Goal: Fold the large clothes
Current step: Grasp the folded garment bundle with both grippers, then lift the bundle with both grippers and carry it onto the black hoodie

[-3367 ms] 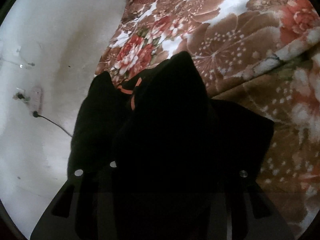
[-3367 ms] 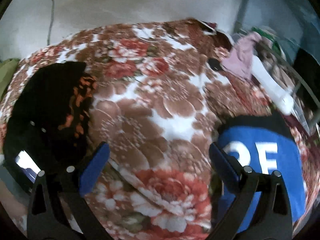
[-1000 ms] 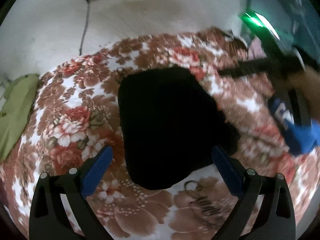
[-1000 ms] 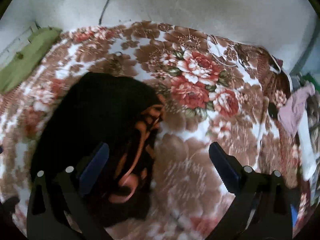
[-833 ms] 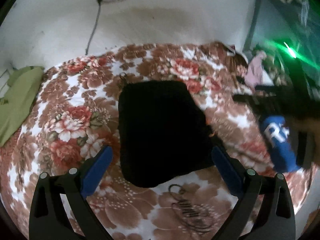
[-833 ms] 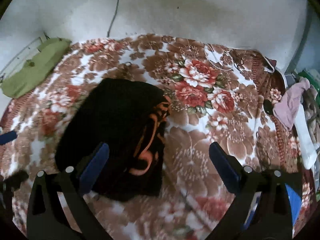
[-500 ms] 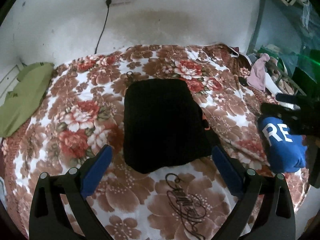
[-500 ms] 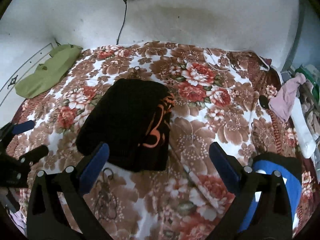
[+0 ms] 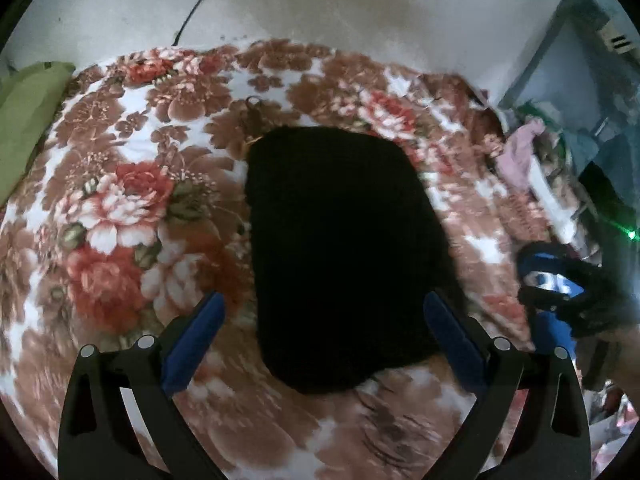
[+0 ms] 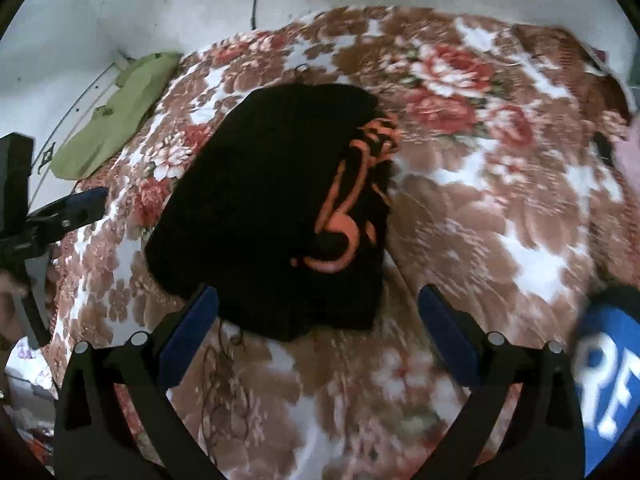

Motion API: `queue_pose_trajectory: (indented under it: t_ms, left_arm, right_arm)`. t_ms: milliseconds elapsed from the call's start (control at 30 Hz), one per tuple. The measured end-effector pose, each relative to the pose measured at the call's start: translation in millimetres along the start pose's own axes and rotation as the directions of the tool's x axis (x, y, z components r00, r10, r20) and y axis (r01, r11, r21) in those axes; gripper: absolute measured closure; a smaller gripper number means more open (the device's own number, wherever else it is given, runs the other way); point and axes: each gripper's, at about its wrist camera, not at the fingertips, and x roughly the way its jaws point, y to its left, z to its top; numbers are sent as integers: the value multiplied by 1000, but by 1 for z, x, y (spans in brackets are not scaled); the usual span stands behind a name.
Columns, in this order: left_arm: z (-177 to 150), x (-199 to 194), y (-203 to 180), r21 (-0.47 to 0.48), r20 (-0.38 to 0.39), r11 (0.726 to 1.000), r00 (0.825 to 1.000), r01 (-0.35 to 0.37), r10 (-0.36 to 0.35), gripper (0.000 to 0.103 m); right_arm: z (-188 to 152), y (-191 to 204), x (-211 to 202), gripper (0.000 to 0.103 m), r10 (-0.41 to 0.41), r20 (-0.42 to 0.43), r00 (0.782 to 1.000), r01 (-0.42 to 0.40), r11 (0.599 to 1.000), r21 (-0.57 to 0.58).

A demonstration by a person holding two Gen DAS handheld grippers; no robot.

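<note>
Far left, along the wall: a green cloth (image 10: 116,114) lies at the edge of the bed, off the floral blanket (image 9: 120,208).

Your left hand-held gripper (image 9: 322,330) hovers over the blanket with its blue-padded fingers (image 9: 196,336) spread wide and nothing between them. In the right wrist view you can see it at the left edge, beside the blanket and apart from the garment.

Centre: the black garment (image 10: 272,204) lies folded into a compact, roughly rectangular bundle on the blanket, near the middle of the bed. An orange print (image 10: 348,216) shows along its right-hand side in the right wrist view; in the left wrist view the bundle reads as plain black. Neither gripper touches it.

Your right hand-held gripper (image 10: 318,332) is also spread, fingers empty, hovering just short of the bundle's near edge. A loose dark thread tangle (image 10: 224,380) lies on the blanket just in front of the bundle.

Right: a blue garment with white lettering (image 10: 612,384) lies on the blanket, well apart from the black one. A pink cloth (image 9: 520,148) sits at the bed's far right edge; motion blur hides the detail there.
</note>
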Motion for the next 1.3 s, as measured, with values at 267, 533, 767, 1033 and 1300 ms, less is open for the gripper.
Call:
queue_pose_trajectory:
  t_ms: [267, 533, 767, 1033, 1300]
  left_arm:
    - [29, 76, 48, -96, -99, 989, 987, 114, -124, 6]
    - [39, 130, 58, -101, -198, 970, 951, 222, -238, 4]
    - [22, 170, 70, -242, -231, 905, 886, 348, -403, 4]
    - [23, 163, 53, -179, -246, 924, 894, 339, -375, 26]
    - [30, 144, 43, -137, -189, 933, 916, 332, -354, 51]
  right_arm:
    - [40, -48, 102, 5, 138, -89, 986, -123, 979, 161]
    - [55, -58, 156, 4, 263, -160, 952, -229, 952, 203]
    - [59, -54, 164, 6, 277, -198, 940, -239, 951, 195]
    - [65, -47, 161, 31, 334, -218, 917, -308, 940, 144]
    - [67, -43, 155, 49, 349, -157, 924, -326, 932, 156]
